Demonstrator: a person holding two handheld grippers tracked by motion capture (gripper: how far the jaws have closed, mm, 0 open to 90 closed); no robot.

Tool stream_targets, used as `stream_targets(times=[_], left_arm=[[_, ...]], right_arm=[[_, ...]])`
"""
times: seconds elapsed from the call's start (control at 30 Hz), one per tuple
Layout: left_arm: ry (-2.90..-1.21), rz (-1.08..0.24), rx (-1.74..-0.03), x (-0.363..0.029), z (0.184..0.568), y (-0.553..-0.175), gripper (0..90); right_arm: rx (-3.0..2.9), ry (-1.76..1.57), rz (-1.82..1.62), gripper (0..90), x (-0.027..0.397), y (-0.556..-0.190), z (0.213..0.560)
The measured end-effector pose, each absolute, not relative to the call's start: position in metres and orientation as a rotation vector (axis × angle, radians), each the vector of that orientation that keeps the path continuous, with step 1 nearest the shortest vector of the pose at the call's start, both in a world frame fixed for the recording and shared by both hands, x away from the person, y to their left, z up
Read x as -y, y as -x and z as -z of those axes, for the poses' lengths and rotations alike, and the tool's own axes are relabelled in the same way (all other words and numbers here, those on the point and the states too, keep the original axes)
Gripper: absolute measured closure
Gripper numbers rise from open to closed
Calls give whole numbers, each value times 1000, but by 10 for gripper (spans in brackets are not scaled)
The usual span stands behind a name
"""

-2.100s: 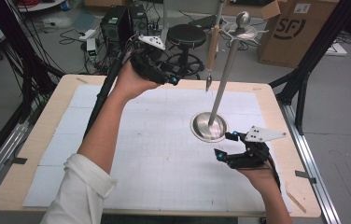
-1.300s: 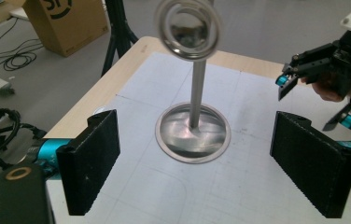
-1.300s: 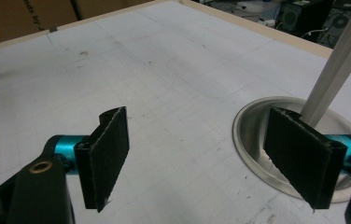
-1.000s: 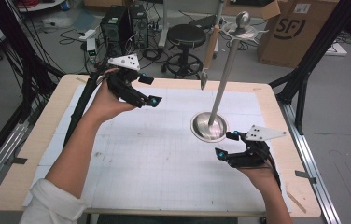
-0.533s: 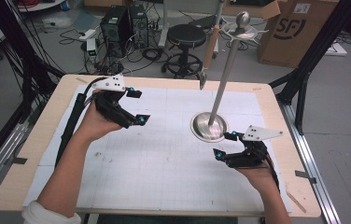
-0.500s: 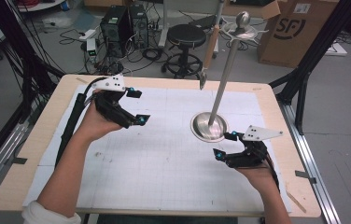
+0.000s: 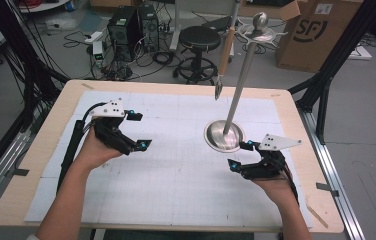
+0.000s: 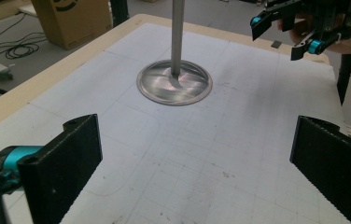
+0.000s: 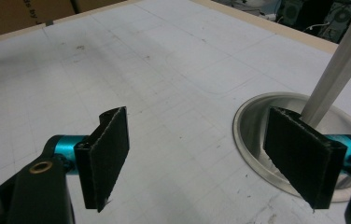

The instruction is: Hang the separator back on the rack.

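Observation:
A metal stand rises from a round base [image 7: 216, 136] on the white mat, right of centre, with a ball top [image 7: 260, 20] and hooks. From a hook hangs a wooden-handled tool [image 7: 225, 47], pointed end down. My left gripper [image 7: 140, 130] hovers low over the mat's left side, open and empty, well away from the stand. My right gripper [image 7: 241, 155] is open just in front of the base, holding nothing. In the left gripper view, the left gripper [image 8: 197, 172] faces the base [image 8: 173, 84], with the right gripper [image 8: 304, 28] beyond. In the right gripper view, the right gripper [image 9: 201, 158] stands beside the base [image 9: 253, 121] and pole [image 9: 341, 60].
A white grid mat [image 7: 176, 175] covers the wooden table [image 7: 41, 150]. Black frame posts [image 7: 326, 90] stand at the table's corners. Beyond the far edge are a stool [image 7: 198, 40], computer cases [image 7: 126, 25] and a cardboard box [image 7: 316, 35].
My left gripper has come down from near the hanging tool and moved left and nearer, ending low over the mat's left side. The right gripper has stayed put.

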State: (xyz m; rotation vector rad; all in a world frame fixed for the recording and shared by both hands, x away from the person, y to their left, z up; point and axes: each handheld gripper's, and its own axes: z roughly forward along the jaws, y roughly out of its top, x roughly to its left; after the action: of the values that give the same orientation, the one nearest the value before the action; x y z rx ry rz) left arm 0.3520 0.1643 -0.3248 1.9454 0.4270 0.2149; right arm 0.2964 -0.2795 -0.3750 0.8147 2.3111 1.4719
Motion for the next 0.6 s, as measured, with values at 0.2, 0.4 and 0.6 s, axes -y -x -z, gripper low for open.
stream_targets(times=[0.2, 0.4, 0.6], left_arm=[[-1938, -230, -436, -170, 331, -346, 28], [-1962, -254, -488, -178, 341, -338, 16], [-1945, -232, -510, -186, 353, -330, 17]], right_arm=[[-2311, -815, -1469, 215, 280, -297, 375], [-2310, -822, -1467, 216, 282, -298, 375], [-2303, -836, -1467, 216, 285, -298, 376]])
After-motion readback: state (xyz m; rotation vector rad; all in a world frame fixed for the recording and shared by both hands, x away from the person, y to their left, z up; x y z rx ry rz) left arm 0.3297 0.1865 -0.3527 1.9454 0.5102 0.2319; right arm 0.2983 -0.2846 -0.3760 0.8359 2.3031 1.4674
